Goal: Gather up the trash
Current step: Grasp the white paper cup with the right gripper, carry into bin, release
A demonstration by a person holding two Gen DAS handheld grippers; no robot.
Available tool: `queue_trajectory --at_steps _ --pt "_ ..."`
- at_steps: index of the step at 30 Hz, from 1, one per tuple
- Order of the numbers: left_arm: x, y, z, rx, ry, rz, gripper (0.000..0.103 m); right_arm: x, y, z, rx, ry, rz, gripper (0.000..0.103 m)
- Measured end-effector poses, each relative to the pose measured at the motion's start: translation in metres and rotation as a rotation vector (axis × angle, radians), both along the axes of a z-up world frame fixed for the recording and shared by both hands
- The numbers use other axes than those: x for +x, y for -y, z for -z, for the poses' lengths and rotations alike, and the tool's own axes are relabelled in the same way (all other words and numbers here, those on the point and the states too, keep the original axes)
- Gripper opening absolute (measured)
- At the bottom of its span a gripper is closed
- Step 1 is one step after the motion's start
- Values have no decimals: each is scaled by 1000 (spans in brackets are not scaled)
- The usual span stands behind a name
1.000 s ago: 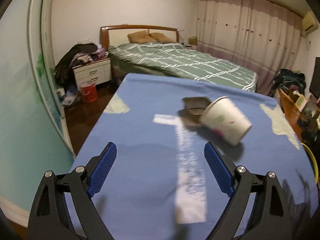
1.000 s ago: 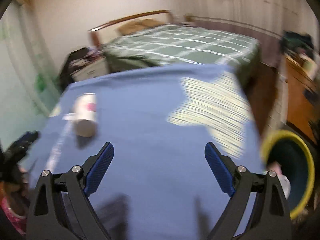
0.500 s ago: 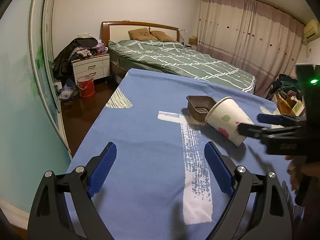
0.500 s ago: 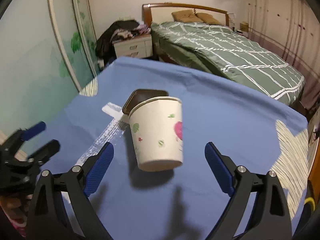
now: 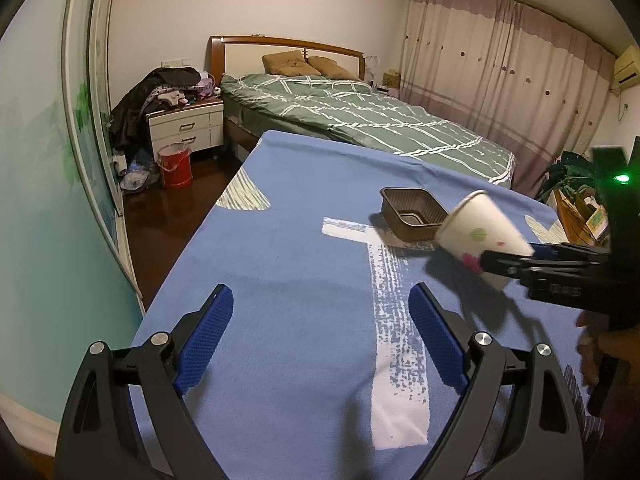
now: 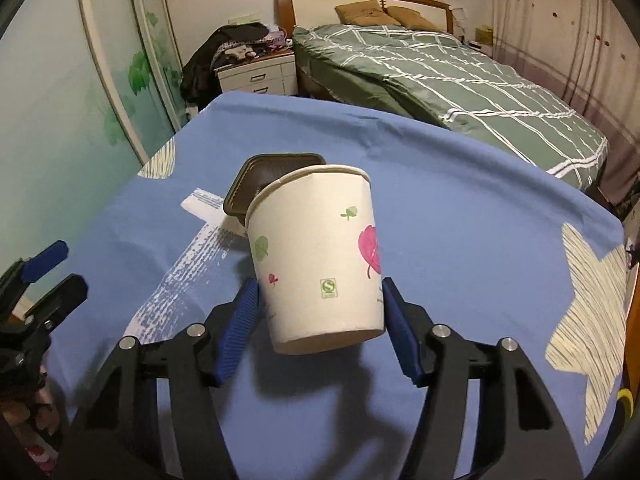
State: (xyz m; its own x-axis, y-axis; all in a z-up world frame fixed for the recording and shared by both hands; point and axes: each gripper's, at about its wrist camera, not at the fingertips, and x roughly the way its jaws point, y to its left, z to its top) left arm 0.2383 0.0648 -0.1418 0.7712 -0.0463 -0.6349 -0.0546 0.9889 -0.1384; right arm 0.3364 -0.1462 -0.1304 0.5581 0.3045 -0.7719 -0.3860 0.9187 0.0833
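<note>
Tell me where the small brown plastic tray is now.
The small brown plastic tray sits on the blue tablecloth, right of centre in the left wrist view. It is just behind the white paper cup, near the bed side.

The left wrist camera sits low over the near left part of the blue cloth [image 5: 304, 280], looking down its length toward the bed [image 5: 360, 128] and curtains [image 5: 500, 72] at the far end. The right wrist camera looks from the near right, tipped more steeply and very close on the paper cup [image 6: 316, 256]. Both share the cloth, the cup [image 5: 480, 236], the brown tray [image 5: 412, 212] [image 6: 260, 176], bed [image 6: 440, 72] and nightstand [image 5: 186, 128] [image 6: 256, 72]; each also catches the other gripper at its edge.
</note>
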Motion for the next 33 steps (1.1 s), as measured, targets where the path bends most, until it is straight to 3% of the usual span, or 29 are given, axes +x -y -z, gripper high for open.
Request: queue_trajectory --at_steps 6,9,15,19,25,26,27,33 --pt "0 2 0 2 0 0 88 -24 47 -8 43 22 70 59" --pt "0 2 0 4 -1 1 88 -39 88 -12 68 24 161 59" --pt "0 4 0 14 0 2 88 -79 191 -9 56 44 469 59" --pt "0 6 1 30 -2 5 88 -112 270 1 51 44 735 60" --pt "1 17 0 88 -5 20 88 -141 325 15 27 65 946 64" --pt "1 19 0 94 -5 25 88 -144 331 17 31 69 957 75" --pt "2 21 0 100 -6 30 88 -147 334 18 34 75 968 78" --pt "18 33 -5 56 -54 65 89 -169 351 25 79 119 978 79"
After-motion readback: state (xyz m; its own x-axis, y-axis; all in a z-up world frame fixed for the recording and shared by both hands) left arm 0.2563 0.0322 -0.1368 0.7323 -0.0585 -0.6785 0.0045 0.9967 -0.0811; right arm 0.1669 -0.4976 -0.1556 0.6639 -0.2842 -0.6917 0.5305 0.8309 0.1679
